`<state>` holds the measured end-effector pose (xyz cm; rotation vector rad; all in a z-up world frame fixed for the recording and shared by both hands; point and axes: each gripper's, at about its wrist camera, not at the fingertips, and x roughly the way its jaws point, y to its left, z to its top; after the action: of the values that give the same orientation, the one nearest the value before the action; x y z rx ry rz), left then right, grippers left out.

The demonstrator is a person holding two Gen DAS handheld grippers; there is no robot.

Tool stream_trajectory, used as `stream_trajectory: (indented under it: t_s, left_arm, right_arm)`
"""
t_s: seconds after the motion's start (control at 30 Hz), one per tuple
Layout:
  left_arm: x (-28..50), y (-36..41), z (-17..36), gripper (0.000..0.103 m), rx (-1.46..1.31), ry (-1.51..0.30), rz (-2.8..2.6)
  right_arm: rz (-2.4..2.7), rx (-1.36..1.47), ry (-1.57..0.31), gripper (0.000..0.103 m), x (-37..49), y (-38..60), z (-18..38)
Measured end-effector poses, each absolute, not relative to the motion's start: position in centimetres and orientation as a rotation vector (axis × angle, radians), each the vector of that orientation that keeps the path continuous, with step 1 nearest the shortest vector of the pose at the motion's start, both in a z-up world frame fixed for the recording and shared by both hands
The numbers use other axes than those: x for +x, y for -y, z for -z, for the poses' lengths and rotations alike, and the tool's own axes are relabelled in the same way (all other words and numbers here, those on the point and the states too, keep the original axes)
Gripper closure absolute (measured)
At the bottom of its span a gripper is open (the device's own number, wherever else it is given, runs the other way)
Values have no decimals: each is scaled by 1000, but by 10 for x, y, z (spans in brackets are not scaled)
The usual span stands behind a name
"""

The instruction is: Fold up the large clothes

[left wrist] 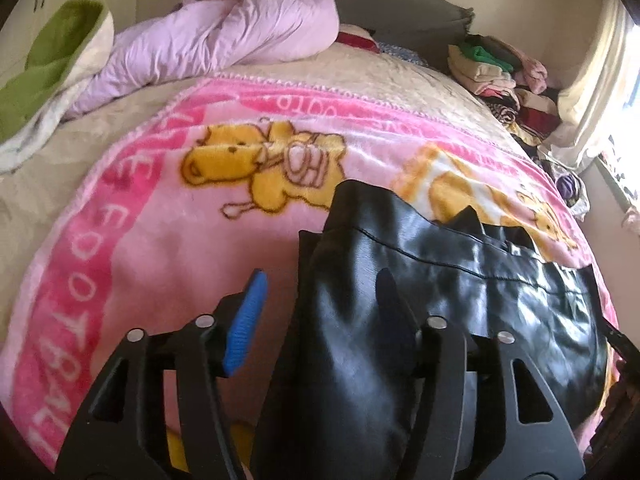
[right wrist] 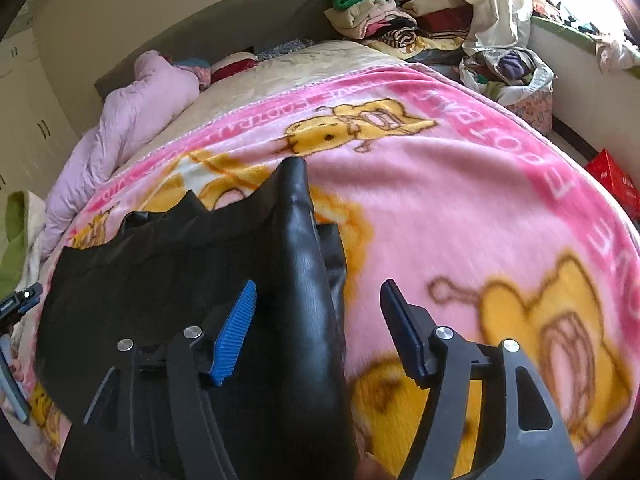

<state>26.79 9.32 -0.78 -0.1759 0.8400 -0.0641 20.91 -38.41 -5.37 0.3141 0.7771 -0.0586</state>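
Status: black faux-leather garment (left wrist: 420, 280) (jacket or skirt, can't tell which) lies on the pink cartoon-bear blanket (left wrist: 140, 240) on the bed (left wrist: 360, 68), near the front edge. Partly bunched, w/ one ridge of fabric standing up on each side; right-wrist view shows the same ridge (right wrist: 304, 264) running fwd between the jaws.

Left gripper (left wrist: 318, 292): jaws spread wide, blue pad (left wrist: 246, 320) clear on one side, garment fold draped between and over the other finger. No clamp visible, so reads as released.

Right gripper (right wrist: 316, 300): jaws also apart, fabric ridge sits btwn them but touches neither pad firmly. Released too.

Progress, est.: early-mid. Garment is laid out and roughly gathered, but no clean flat fold visible; edges uneven, seam line (left wrist: 460, 264) wavy. Left to do: flatten, fold sides in, fold in half, prob. set aside.

Other stuff: lilac duvet (left wrist: 224, 36) bunched at the head of the bed, stack of folded clothes (right wrist: 384, 16) beyond the far corner. Whether those count as done items, can't tell.
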Motion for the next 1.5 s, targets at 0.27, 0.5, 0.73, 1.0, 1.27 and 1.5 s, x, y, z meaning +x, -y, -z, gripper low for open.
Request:
stream_trajectory:
  t_s: [0.27,0.5,0.73,1.0,1.27,1.5]
  left_arm:
    - [249,-81,-5,22,-71,-810,64]
    - [238,-84,-5,9,-56,-819,62]
    - [225,-99,21,9,-139,-891,70]
    - [209,-134,70,10,-462,-978,150]
    - [195,-110,64,69,-422,-995,199]
    - [159,-94,46,73,-393,-1000,203]
  right_arm:
    - [41,339,-754,23,172,381,45]
    - [11,351,-745,12,157,378,35]
    - [-59,367,-807,11,146,371,45]
    - [-138,493,-879,22,136,376,71]
    - [-174,535,-869,70,130,384,74]
    - [-145,459,-892,73,135,395,68]
